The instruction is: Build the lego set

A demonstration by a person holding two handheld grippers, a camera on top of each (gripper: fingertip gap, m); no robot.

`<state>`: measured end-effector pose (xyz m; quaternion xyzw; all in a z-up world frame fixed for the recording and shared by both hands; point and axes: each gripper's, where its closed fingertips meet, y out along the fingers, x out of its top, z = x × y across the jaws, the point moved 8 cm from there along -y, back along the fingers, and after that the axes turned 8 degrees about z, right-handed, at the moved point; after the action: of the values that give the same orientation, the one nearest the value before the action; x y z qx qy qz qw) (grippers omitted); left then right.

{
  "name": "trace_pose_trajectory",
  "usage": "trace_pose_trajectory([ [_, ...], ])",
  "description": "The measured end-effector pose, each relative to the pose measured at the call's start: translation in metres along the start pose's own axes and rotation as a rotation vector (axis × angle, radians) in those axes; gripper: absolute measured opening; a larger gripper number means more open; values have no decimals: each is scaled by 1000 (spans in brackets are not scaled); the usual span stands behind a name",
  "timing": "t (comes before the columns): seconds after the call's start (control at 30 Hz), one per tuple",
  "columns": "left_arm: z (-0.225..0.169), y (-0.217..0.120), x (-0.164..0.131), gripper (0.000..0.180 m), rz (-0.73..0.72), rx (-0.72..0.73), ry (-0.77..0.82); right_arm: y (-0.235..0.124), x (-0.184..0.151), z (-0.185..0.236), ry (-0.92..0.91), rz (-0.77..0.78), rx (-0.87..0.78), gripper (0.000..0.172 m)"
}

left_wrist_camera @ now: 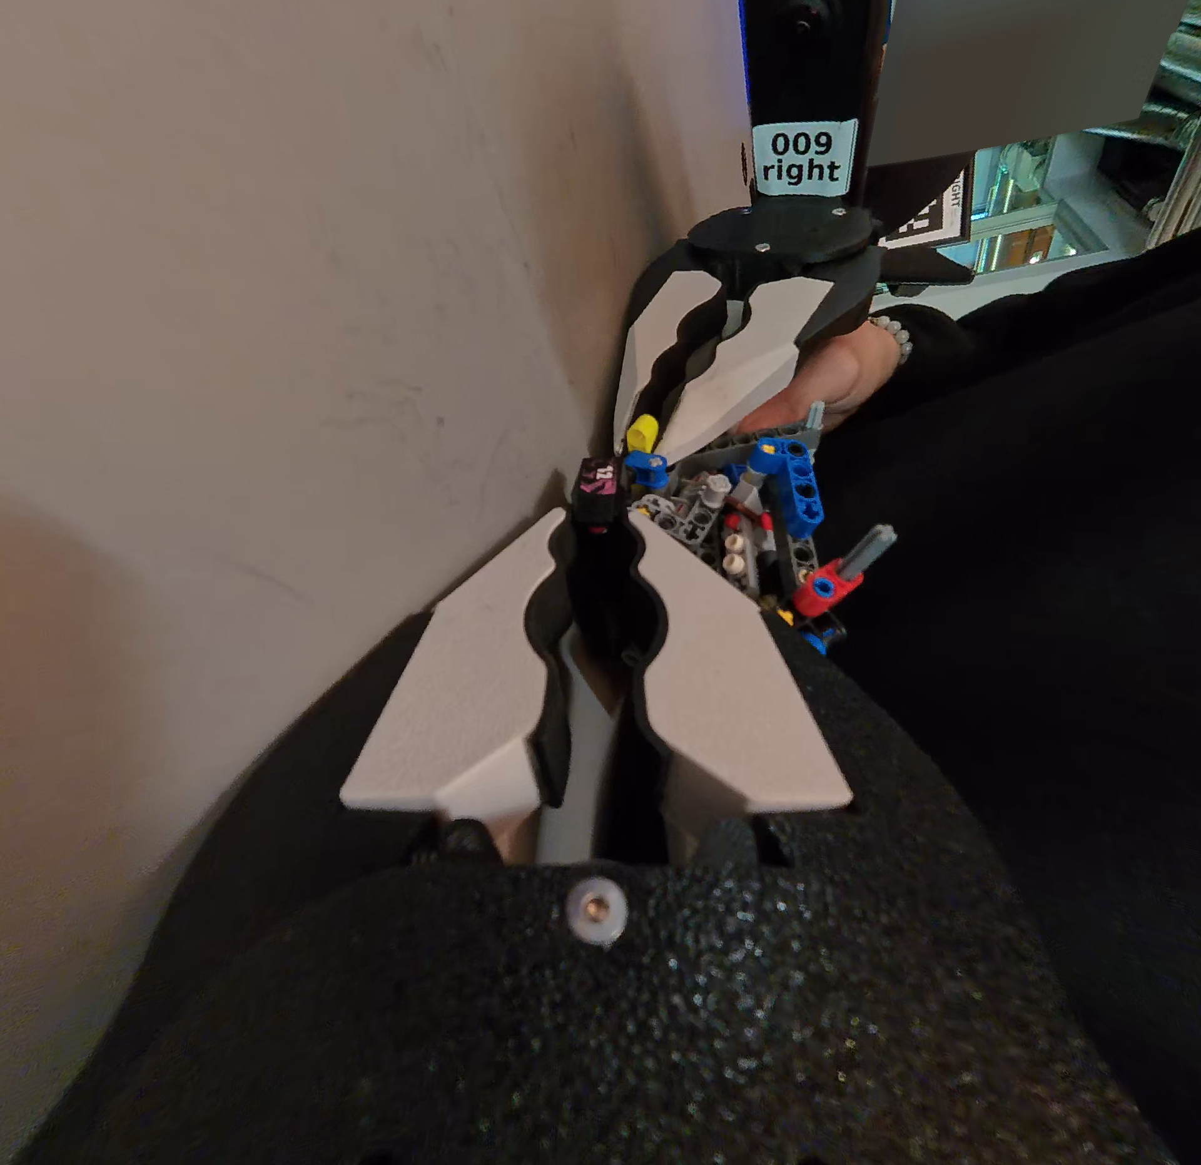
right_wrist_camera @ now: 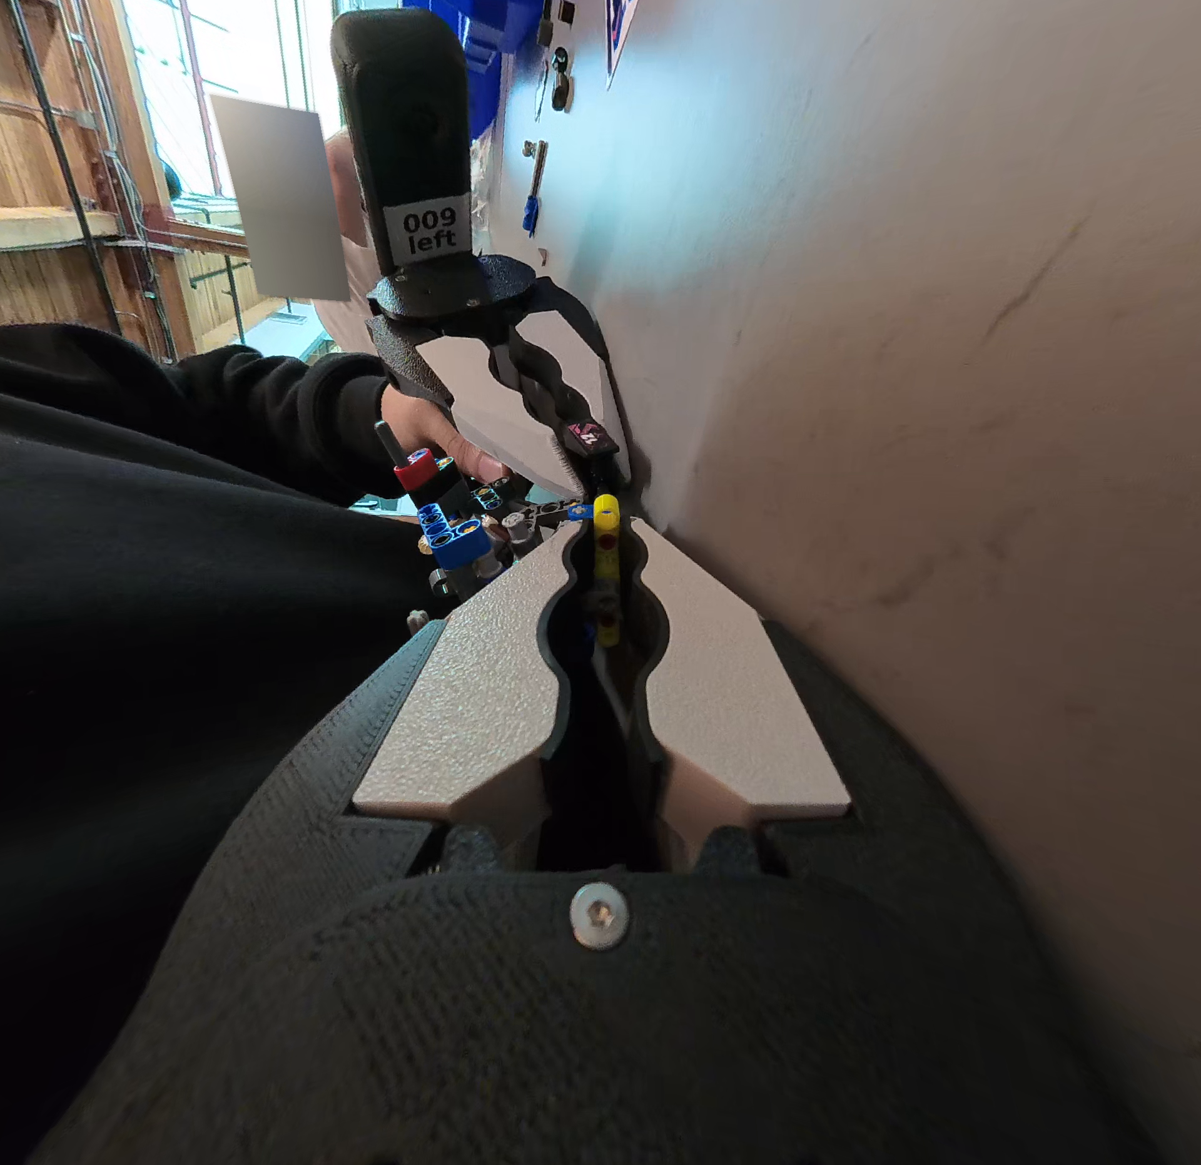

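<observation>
A pale, scuffed counter (left_wrist_camera: pixel 260 354) fills the left of the left wrist view, and everything is held just beside it. The left claw (left_wrist_camera: pixel 599 524) is closed on a short black plastic beam with a pink-marked sticker on its end (left_wrist_camera: pixel 598 491). That beam's long axis runs along the claw's fingers, and the stickered end pokes out past the fingertips towards the opposing tool. Facing it almost tip to tip, the right claw (right_wrist_camera: pixel 604 530) is closed on a yellow plastic beam with round holes (right_wrist_camera: pixel 606 552). This beam is likewise laid lengthwise between the fingers, with its free end aimed back at the black beam. Joined to both beams and lying to their right is a cluster of grey, blue and red plastic building pieces (left_wrist_camera: pixel 747 516), which spreads away from the counter towards dark clothing (left_wrist_camera: pixel 1040 614). A grey axle in a red connector (left_wrist_camera: pixel 845 568) juts out at its far side. Since the cluster appears to be carried only by these two thin beams, it is judged that a twist or pull between the claws could pop a joint apart or let a beam slide through the pads. The counter is also close enough for the fingertips to be knocked against it.
</observation>
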<state>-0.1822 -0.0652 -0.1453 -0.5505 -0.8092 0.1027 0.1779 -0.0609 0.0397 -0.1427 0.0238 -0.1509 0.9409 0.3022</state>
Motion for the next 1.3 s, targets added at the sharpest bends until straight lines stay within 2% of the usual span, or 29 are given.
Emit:
trace_pose_trajectory([
  [0.4,1,-2,2,7,5,-13,-37,0,4,-1,-19,2,3,4],
  [0.63,0,-11,2,13,-13,-101,-28,-7,0,-1,-30,-18,36,5],
  [0.8,4,-27,-1,2,44,-12,114,-8,2,-3,-54,25,13,5],
  [0.87,1,-24,1,7,106,-23,146,-5,4,-2,-56,33,20,5],
  [0.9,-1,-22,1,13,130,-45,142,-4,5,-2,-60,36,16,5],
  [0.97,2,-18,1,4,145,-5,125,-2,4,-1,-64,44,17,5],
  [1.1,3,-15,1,4,140,34,66,-1,5,-1,-62,32,5,5],
  [1.3,-5,-8,-1,2,150,166,170,-3,6,3,30,54,33,8],
])
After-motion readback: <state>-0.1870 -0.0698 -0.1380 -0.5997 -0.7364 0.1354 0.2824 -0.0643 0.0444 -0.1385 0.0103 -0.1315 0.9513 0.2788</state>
